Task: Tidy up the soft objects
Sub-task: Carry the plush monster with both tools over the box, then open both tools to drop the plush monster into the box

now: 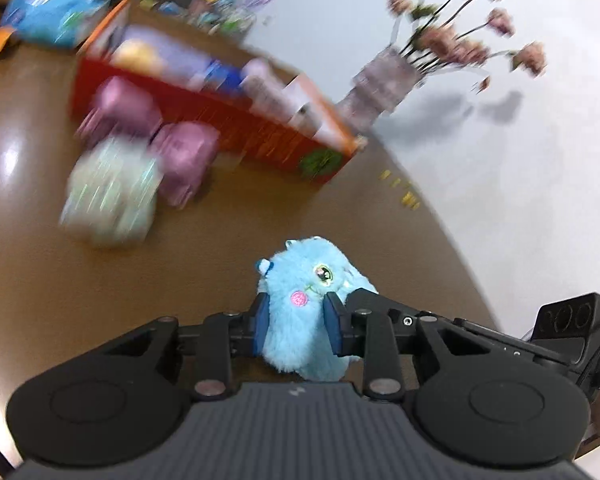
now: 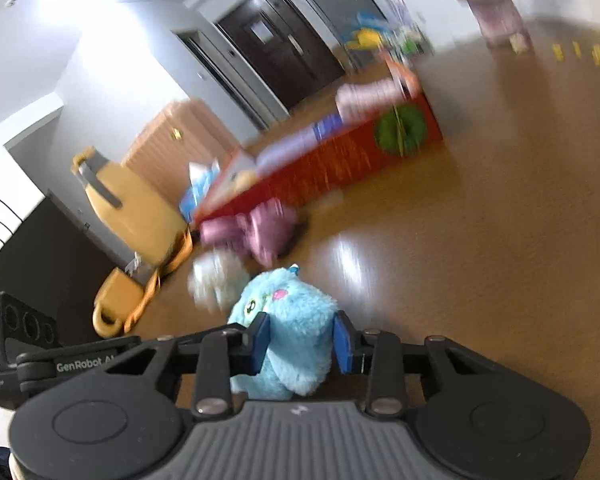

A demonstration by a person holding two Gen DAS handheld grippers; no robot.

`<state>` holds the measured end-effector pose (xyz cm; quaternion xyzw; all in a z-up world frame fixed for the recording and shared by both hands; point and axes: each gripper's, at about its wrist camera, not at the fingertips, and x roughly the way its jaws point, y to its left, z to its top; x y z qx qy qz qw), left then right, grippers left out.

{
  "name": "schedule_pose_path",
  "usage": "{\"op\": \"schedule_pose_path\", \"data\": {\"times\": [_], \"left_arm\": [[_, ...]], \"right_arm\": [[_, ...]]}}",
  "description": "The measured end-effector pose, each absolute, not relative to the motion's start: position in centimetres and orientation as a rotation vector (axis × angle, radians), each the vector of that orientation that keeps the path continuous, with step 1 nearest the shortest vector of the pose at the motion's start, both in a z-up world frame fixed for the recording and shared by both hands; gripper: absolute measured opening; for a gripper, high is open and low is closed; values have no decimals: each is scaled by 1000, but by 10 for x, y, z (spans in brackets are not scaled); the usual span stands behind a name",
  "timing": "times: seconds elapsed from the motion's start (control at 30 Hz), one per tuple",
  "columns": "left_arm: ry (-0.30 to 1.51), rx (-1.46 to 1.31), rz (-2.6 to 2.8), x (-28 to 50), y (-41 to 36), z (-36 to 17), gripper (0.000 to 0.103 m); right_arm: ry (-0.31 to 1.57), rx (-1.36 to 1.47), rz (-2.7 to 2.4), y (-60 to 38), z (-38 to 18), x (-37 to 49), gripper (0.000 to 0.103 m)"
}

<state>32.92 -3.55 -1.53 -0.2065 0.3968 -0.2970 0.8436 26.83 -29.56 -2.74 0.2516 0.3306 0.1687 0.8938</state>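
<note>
A fluffy light-blue plush toy (image 1: 300, 280) with a pink cheek sits between the blue pads of my left gripper (image 1: 296, 322), which is shut on it. The right wrist view shows the same blue plush (image 2: 288, 308), with my right gripper (image 2: 302, 340) shut on its body as well. The toy is just above the brown table (image 1: 40, 280). An open red box (image 1: 236, 128) holding soft items stands further back. Two pink plush toys (image 1: 184, 156) and a pale green one (image 1: 108, 196) lie in front of the box.
A vase of pink flowers (image 1: 380, 88) stands near the table's far edge beside the red box (image 2: 340, 160). Small yellow bits (image 1: 404, 192) lie by the rim. A yellow bag (image 2: 128, 208) and a black bag (image 2: 40, 256) stand beyond the table. The view is motion-blurred.
</note>
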Motion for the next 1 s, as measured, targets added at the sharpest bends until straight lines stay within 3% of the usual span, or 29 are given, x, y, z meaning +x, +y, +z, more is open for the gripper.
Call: {"op": "schedule_pose_path", "data": {"times": [0.13,0.27,0.6,0.63,0.7,0.8,0.87,1.0], "left_arm": [[736,-444,-669,385,-48,29,29],[774,-514,-633,458,-50,37,29],[1005,-567,-549,572,-40,-30,28],[1003,-536,-532,575,-42,-33,19],[992,-514,-521,578,-37,-32,19],[962,-511,-504,573,-28,-23,22],[921,-489,-505,566,-25,-12,34],[874,-454,-515,550,-19,4,37]], "right_arm": [[574,444,350,-303,24,312,33],[574,381,326,-301,54,390,33],[820,291,303,-264,16,526,28],[838,281,295,-260,9,531,27],[839,258,286,-255,-1,533,29],[852,286,294,-256,-12,536,30],[850,290,294,-256,-15,535,30],[829,198,296,-251,-18,528,30]]}}
